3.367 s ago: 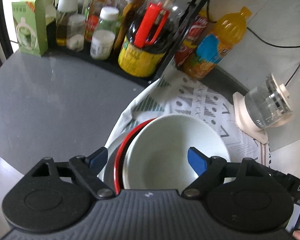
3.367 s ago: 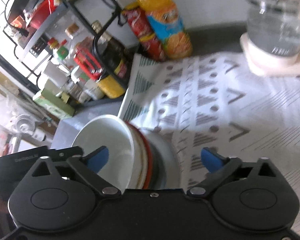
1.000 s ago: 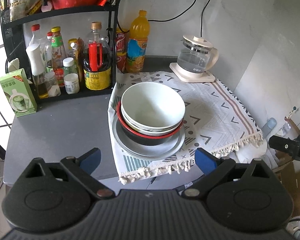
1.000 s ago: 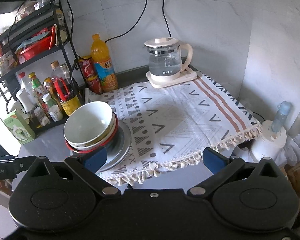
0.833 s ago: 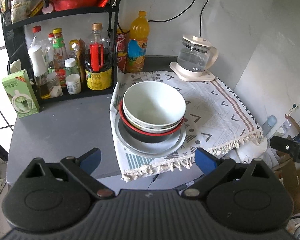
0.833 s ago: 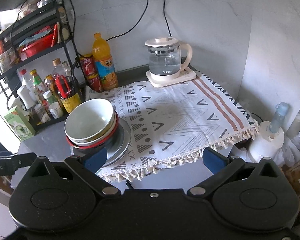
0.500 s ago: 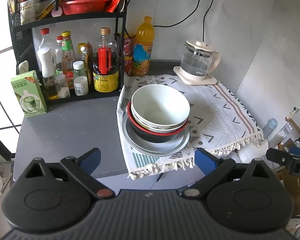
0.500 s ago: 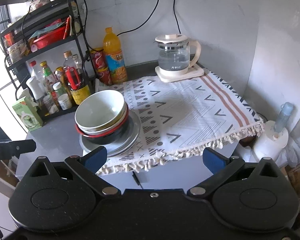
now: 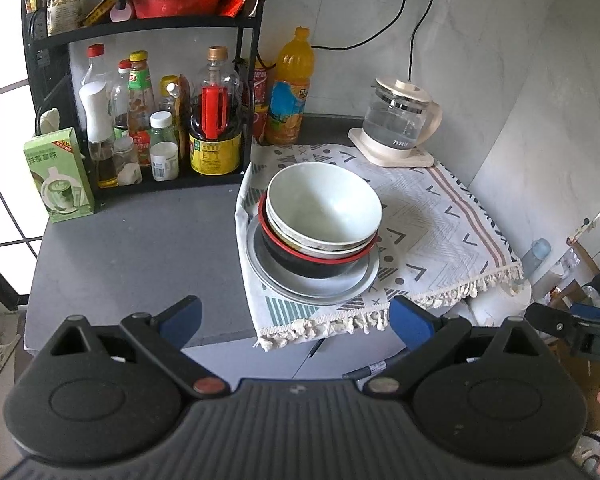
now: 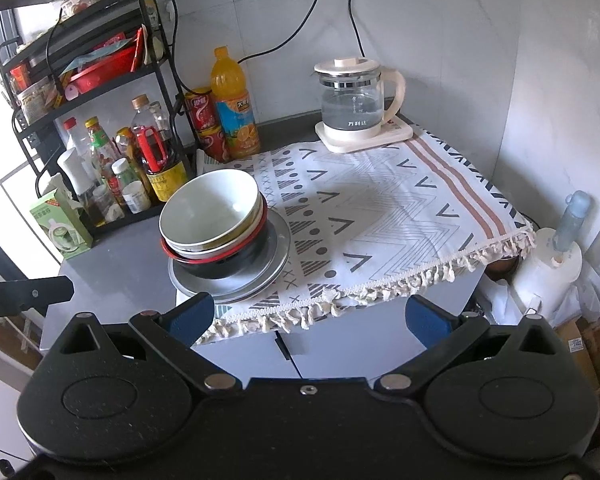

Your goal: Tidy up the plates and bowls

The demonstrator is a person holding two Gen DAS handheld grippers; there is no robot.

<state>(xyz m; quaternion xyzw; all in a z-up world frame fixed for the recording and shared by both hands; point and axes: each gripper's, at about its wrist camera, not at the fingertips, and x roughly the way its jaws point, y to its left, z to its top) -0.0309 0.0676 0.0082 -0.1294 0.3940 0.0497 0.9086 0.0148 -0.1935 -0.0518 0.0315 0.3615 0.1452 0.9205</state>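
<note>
A white bowl [image 9: 324, 208] [image 10: 208, 212] tops a stack of nested bowls, with a red-rimmed black bowl [image 9: 312, 262] [image 10: 220, 260] beneath. The stack stands on a grey plate [image 9: 312, 284] [image 10: 276, 258] at the left edge of a patterned cloth [image 9: 432, 224] [image 10: 380, 208]. My left gripper [image 9: 296, 320] is open and empty, well back from the counter's front edge. My right gripper [image 10: 308, 316] is open and empty, also back from the counter.
A black rack [image 9: 148, 28] [image 10: 80, 92] with bottles stands at the back left, an orange drink bottle [image 9: 290, 88] [image 10: 234, 104] beside it. A glass kettle [image 9: 400, 124] [image 10: 354, 102] sits at the back right. A green box [image 9: 58, 176] [image 10: 58, 228] is on the grey counter [image 9: 132, 236].
Both grippers have pulled back and up from the stack, so the whole counter shows. The bowls and plate have stayed in place.
</note>
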